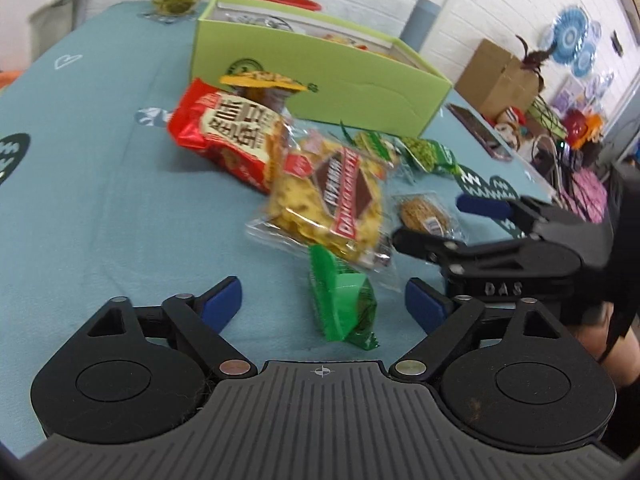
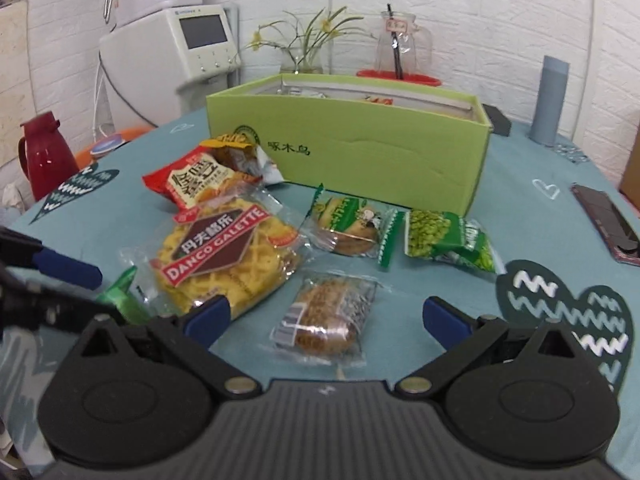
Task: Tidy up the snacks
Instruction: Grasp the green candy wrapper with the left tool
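Snacks scattered on teal surface (image 2: 400,312) before green box (image 2: 360,148).
Left tool (image 1: 324,300) spread around green packet (image 1: 344,308), no contact; right tool (image 2: 326,316) spread around sesame cake packet (image 2: 324,320).

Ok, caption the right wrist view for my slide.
Open right tool poised over a clear-wrapped cookie, snacks before the green box.

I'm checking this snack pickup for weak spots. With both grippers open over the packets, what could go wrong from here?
The left gripper straddles a green packet tucked under the galette bag, so closing might drag both. The right gripper hangs over a clear-wrapped cookie; slippery film may slide out. The two grippers are close and could bump.
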Available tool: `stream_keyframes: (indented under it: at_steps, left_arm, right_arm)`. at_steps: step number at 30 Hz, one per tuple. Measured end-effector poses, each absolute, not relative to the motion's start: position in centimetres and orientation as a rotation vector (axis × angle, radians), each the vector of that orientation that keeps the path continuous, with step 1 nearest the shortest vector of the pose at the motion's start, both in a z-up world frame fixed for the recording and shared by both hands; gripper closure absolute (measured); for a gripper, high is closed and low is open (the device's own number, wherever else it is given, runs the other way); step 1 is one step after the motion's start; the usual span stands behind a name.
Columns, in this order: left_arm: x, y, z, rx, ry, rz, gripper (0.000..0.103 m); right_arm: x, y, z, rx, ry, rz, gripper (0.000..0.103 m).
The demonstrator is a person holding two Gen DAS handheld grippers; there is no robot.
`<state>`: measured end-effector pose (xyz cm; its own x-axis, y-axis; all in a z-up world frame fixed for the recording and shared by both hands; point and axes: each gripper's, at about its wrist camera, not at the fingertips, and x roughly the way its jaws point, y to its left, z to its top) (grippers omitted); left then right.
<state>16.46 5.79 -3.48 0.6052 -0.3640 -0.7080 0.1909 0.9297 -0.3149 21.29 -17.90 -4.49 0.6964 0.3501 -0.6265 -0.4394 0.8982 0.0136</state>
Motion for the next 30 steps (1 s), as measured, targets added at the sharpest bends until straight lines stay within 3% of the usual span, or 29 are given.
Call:
stream_keyframes:
  at_steps: [1, 5, 19, 20, 21, 22, 23, 24, 30]
  left_arm:
    - [16.6, 5.5, -3.7, -0.205, 0.872, -0.321, 0.039]
    - [16.8, 5.3, -3.8, -0.180, 0.860, -0.296, 0.048]
    - [15.9, 5.0, -3.7, -0.155, 0.860, -0.337, 0.053]
    - [15.8, 5.0, -3.7, -0.144, 0.855, -0.329, 0.066]
    - [15.7, 4.8, -3.7, -0.125, 0.850, -0.312, 0.080]
    - [15.6, 4.9, -3.7, -0.120, 0.854, -0.315, 0.094]
    - [15.6, 5.1, -3.7, -0.131, 0.861, -0.322, 0.095]
    - [15.6, 5.4, -3.6, -0.142, 0.868, -0.330, 0.095]
    - [15.7, 8.8, -1.1, -0.207, 0.850, -0.382, 0.095]
  right_arm:
    - [21.7, -18.0, -4.5, -0.133, 0.674, 0.441, 0.001]
    - [22.6, -19.0, -4.8, -0.140, 0.698, 0.359, 0.001]
    - [21.2, -17.6, -5.6, -0.177, 0.701, 0.423, 0.005]
    - [21.1, -17.6, -5.5, -0.173, 0.693, 0.422, 0.008]
    - [20.8, -17.7, -5.5, -0.170, 0.676, 0.420, 0.019]
    - [20.6, -17.9, -5.2, -0.163, 0.665, 0.413, 0.039]
    - [20.3, -18.1, -5.0, -0.147, 0.664, 0.412, 0.050]
    - [20.2, -18.5, -4.9, -0.122, 0.673, 0.416, 0.055]
    - [19.8, -20.3, -2.9, -0.007, 0.674, 0.485, 0.056]
